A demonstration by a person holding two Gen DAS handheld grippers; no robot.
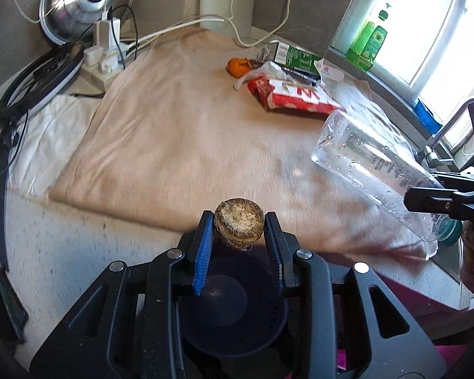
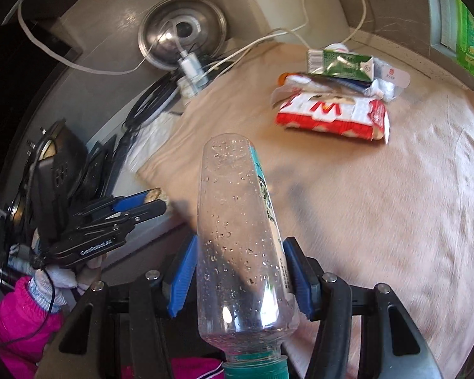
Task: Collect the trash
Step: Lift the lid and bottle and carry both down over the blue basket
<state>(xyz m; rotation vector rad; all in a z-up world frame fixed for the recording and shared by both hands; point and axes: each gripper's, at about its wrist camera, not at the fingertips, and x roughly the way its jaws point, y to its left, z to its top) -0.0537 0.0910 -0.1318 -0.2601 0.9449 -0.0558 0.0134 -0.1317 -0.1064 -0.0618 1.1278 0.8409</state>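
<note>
My left gripper had its jaws clamped on a crusty brown lump, light and crumbly by the look of it, so gentle pressure suited. My right gripper held a clear plastic bottle near its neck, base forward; empty, wet inside (likely slick), and easily crushed. Farther off on the counter's beige cloth lay a red wrapper, a green carton and orange peel: soft, light, best pinched at an edge.
</note>
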